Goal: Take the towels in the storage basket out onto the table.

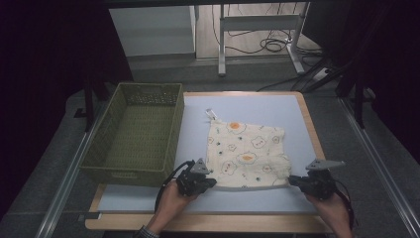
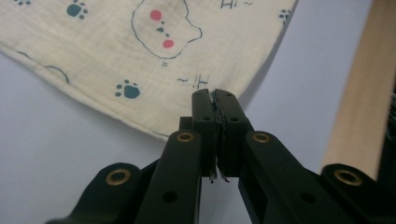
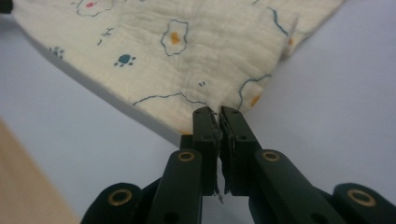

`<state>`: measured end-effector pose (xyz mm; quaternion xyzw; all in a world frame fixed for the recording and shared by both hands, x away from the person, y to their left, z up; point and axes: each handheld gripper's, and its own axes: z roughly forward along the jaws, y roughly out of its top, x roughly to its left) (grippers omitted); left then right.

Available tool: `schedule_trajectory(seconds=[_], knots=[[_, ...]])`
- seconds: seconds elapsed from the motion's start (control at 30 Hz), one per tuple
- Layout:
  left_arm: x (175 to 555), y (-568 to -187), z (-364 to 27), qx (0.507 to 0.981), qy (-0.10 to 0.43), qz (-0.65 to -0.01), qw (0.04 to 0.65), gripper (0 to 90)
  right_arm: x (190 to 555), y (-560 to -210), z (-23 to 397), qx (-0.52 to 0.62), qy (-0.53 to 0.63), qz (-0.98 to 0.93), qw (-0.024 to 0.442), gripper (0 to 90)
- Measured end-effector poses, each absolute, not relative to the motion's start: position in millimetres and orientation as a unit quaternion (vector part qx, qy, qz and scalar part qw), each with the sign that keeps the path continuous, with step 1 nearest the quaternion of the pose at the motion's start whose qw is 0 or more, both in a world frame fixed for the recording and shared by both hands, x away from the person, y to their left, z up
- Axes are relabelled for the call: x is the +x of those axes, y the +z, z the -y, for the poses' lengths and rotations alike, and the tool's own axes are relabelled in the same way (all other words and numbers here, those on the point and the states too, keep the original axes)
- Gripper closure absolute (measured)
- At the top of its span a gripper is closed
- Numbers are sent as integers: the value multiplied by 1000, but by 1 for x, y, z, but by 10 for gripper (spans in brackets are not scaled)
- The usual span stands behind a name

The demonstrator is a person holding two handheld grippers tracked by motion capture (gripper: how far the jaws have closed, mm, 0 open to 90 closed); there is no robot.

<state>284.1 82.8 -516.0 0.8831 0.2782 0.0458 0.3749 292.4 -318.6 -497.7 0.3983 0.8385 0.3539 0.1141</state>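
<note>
A cream cloth point(image 1: 247, 153) printed with bears, eggs and paw marks lies spread flat on the pale blue table top point(image 1: 257, 106). My left gripper point(image 1: 214, 182) is at its near left corner. In the left gripper view the jaws are pressed together on the cloth's hem point(image 2: 140, 56), my left gripper point(image 2: 214, 93) shut on it. At the near right corner sits my right gripper point(image 1: 292, 180). The right gripper view shows my right gripper point(image 3: 219, 111) shut on the cloth's edge point(image 3: 187, 60), which is slightly rumpled there.
An empty olive green basket point(image 1: 136, 171) stands along the table's left side, close to the left hand. A small metal clip point(image 1: 212, 114) hangs off the cloth's far left corner. The table's wooden rim point(image 1: 208, 223) runs along the front. Desk legs and cables lie beyond the table.
</note>
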Motion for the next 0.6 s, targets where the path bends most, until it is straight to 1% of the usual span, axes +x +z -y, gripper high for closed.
schedule_trajectory(seconds=[0.27,0.3,0.37,0.4,0.47,0.57,0.6], knots=[[266,-520,-90,887,31,-269,375,868,255,-506,314,386,343,-850,98,850],[265,-520,-91,887,31,-268,376,842,252,-507,314,386,342,-852,94,848],[264,-518,-93,881,44,-274,383,731,245,-508,313,382,340,-854,94,835],[265,-516,-94,879,50,-278,385,696,244,-506,314,381,341,-854,96,821],[269,-512,-95,872,64,-290,389,583,244,-500,316,382,349,-849,107,775],[280,-511,-95,867,75,-303,389,492,252,-495,320,387,355,-842,121,722],[284,-512,-94,866,76,-306,388,483,255,-494,320,388,355,-841,123,707]])
